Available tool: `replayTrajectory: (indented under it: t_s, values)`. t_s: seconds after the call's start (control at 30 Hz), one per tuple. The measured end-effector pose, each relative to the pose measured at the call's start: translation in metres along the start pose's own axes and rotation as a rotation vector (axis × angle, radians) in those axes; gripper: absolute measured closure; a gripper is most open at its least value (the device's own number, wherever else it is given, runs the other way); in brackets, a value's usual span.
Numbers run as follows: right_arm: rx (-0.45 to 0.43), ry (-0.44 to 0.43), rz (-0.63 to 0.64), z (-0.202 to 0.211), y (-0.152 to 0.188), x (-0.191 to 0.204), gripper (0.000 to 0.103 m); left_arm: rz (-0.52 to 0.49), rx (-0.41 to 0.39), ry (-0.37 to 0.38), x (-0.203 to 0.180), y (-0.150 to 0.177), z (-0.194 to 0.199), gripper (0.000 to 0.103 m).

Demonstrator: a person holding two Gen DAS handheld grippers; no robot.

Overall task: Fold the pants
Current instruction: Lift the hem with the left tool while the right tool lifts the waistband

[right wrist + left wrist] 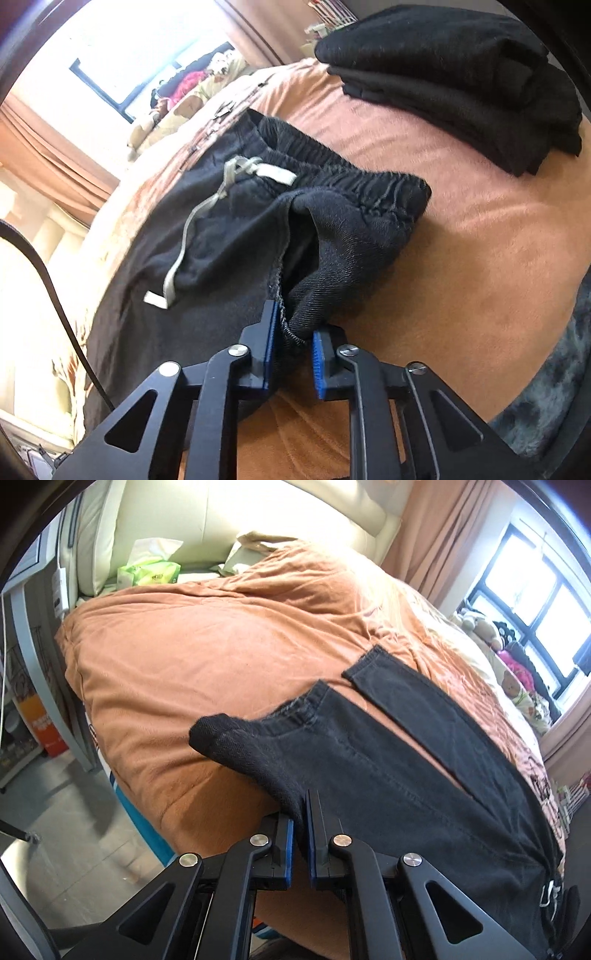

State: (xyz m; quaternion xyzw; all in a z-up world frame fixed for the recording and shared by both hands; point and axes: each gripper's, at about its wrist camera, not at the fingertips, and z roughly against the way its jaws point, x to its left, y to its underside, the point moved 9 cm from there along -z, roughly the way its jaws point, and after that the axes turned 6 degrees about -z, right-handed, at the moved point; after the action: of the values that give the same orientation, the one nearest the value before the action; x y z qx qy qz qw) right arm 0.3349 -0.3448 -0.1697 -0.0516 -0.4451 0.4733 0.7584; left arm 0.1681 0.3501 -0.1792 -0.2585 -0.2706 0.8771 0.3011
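Black pants (406,768) lie spread over an orange blanket (207,653) on a bed. In the left wrist view my left gripper (300,812) is shut on the near leg's edge close to its hem, and that cuff (229,734) folds over, lifted off the blanket. The other leg (406,694) lies flat beyond it. In the right wrist view the elastic waistband (354,184) and a pale drawstring (207,206) face me. My right gripper (293,325) is shut on the waist edge of the pants (229,236), whose fabric bunches between the blue pads.
A stack of folded black garments (461,77) rests on the blanket at the far right. A green tissue pack (147,572) and pillows sit by the cream headboard (229,513). Stuffed toys (513,672) line the window side. Floor (70,819) lies left of the bed.
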Motion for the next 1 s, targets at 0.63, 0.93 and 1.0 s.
replayTrajectory:
  t_s: [0.63,0.93,1.0]
  values:
    - [-0.21,-0.17,0.071,0.071,-0.062,0.073,0.1,-0.009,-0.209,0.093,-0.045,-0.092,0.062,0.101]
    - [-0.216,-0.182,0.109,0.039,-0.082,0.088,0.1,-0.053,-0.238,0.107,-0.069,-0.127,0.053,0.101]
    - [-0.22,-0.185,0.124,0.033,-0.091,0.099,0.1,-0.056,-0.237,0.112,-0.076,-0.137,0.046,0.101]
